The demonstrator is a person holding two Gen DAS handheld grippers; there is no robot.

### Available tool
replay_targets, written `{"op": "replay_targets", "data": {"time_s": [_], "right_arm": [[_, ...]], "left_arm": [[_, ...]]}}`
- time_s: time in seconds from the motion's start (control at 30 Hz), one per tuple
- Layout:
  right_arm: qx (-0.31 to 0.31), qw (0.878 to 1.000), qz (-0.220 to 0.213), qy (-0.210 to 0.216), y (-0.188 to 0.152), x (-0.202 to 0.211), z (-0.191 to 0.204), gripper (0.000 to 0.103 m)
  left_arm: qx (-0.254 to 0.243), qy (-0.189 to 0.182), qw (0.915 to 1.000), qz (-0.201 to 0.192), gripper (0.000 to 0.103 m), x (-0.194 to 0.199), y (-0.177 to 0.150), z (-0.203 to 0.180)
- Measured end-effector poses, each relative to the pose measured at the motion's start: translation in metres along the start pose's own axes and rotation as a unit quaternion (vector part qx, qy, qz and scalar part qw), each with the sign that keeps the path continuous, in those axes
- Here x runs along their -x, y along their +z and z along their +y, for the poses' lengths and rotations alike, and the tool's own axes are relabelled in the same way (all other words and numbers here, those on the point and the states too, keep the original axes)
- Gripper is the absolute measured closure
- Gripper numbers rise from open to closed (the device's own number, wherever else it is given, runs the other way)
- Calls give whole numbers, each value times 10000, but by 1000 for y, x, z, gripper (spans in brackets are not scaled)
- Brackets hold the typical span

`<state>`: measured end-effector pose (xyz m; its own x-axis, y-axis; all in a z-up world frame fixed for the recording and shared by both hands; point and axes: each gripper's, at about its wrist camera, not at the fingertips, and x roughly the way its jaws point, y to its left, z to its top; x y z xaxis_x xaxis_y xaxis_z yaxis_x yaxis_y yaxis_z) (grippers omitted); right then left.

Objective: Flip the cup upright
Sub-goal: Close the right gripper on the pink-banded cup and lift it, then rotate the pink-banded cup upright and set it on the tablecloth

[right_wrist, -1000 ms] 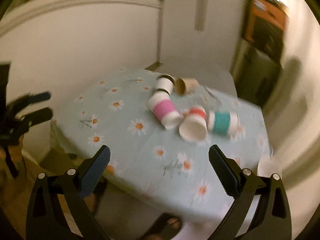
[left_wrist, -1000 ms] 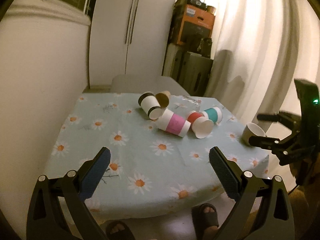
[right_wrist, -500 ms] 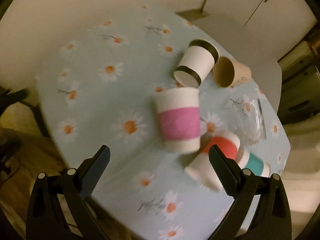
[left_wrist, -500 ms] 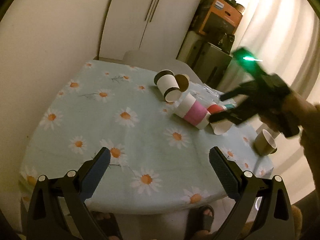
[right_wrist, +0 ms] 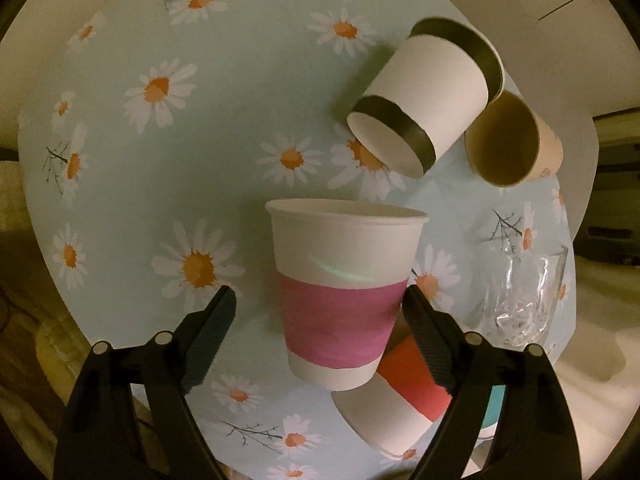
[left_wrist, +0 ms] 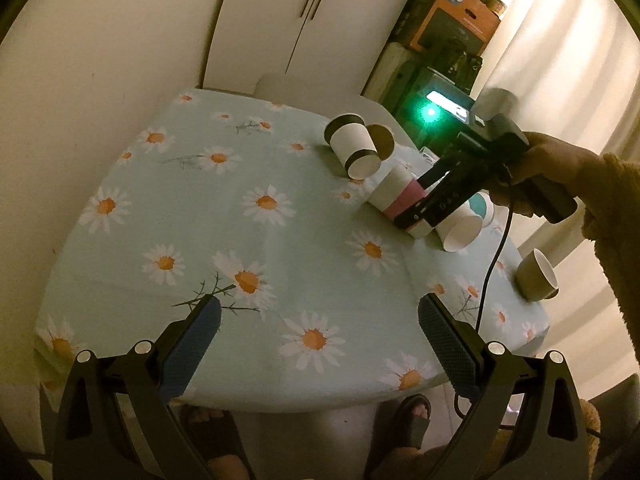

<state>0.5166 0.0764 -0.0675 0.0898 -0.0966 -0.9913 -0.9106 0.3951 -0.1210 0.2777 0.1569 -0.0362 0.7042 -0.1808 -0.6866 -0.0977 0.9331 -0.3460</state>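
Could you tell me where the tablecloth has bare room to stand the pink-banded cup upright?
The left half of the tablecloth is bare, from the wall side to the near edge. It is crowded at the far right: the pink-banded cup, black-banded cup, red-banded cup and glass cluster around the right tool.

We saw a table (left_wrist: pixel 304 264) under a pale blue daisy-print tablecloth (left_wrist: pixel 200 216), set against a plain cream wall (left_wrist: pixel 100 60). Behind the table stood a white double-door cabinet (left_wrist: pixel 304 20). To the right of the cabinet, an orange cardboard box (left_wrist: pixel 456 20) topped dark stacked cases. Pale curtains (left_wrist: pixel 560 52) hung right of the box, glowing warmly in dim, yellowish light.
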Motion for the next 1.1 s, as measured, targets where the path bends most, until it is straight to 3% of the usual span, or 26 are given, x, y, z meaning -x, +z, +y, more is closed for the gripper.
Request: {"op": "replay_targets", "data": {"time_s": [0.07, 0.1, 0.33, 0.67, 0.87, 0.97, 1.1], "right_arm": [[-10, 10000, 49, 12, 2, -3, -4, 29], [-6, 10000, 65, -2, 2, -6, -5, 39], [-176, 9997, -136, 68, -10, -4, -4, 40], [-701, 9900, -771, 952, -58, 30, 8, 40], [-1406, 9650, -1522, 1605, -99, 49, 21, 40], [-2002, 9430, -1631, 2098, -105, 44, 32, 40], [-2917, 9076, -1441, 2654, -120, 17, 38, 40]], "left_arm": [[59, -22, 10000, 10, 7, 0, 0, 1], [60, -48, 10000, 19, 7, -1, 0, 1], [117, -184, 9997, 87, 7, -3, -1, 0], [14, -300, 9994, 152, 7, -7, -3, -8], [-224, -386, 9987, 255, 7, -8, -7, -17], [-215, -439, 9983, 318, 7, -8, -9, -18], [-226, -495, 9974, 465, 7, -11, -12, -20]]}}
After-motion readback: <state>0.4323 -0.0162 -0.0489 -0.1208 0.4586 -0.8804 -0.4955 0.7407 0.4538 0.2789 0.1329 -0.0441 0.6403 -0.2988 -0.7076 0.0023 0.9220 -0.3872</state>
